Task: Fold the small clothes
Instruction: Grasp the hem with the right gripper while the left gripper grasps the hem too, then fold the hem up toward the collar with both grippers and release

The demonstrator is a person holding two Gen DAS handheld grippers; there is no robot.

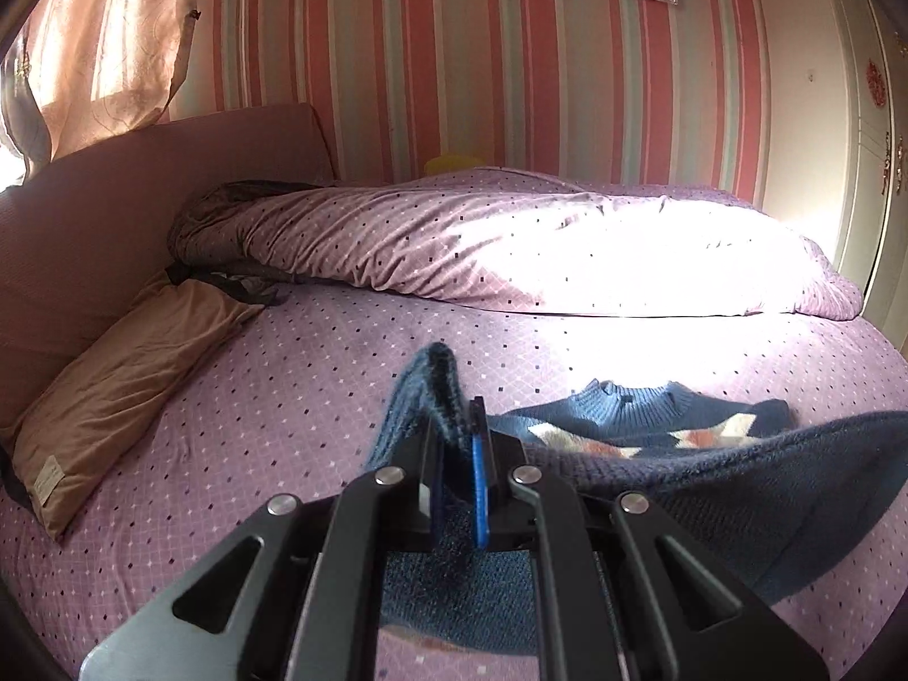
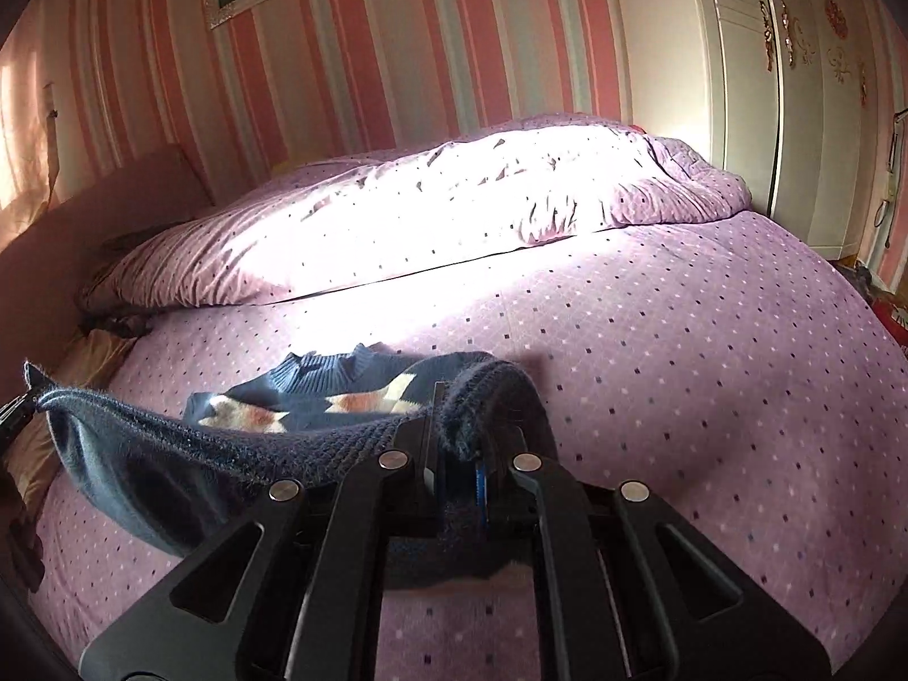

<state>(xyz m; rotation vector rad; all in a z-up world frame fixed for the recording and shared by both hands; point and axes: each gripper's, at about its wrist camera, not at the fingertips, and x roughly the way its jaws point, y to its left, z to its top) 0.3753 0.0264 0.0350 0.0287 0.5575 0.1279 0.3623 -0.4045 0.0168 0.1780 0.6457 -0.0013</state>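
Note:
A small navy knit sweater (image 1: 652, 437) with white and orange stars lies on the purple dotted bed sheet (image 1: 255, 397), its collar toward the far side. My left gripper (image 1: 457, 425) is shut on one corner of its near hem and holds it lifted. My right gripper (image 2: 459, 425) is shut on the other hem corner. The hem (image 2: 227, 442) stretches raised between the two grippers above the sweater's chest (image 2: 318, 403). The left gripper's tip shows at the left edge of the right wrist view (image 2: 14, 406).
A rolled purple duvet (image 1: 511, 244) lies across the far side of the bed. A tan pillow (image 1: 125, 380) sits at the left by the pink headboard (image 1: 113, 215). A white wardrobe (image 2: 794, 85) stands at the right, behind the bed's edge.

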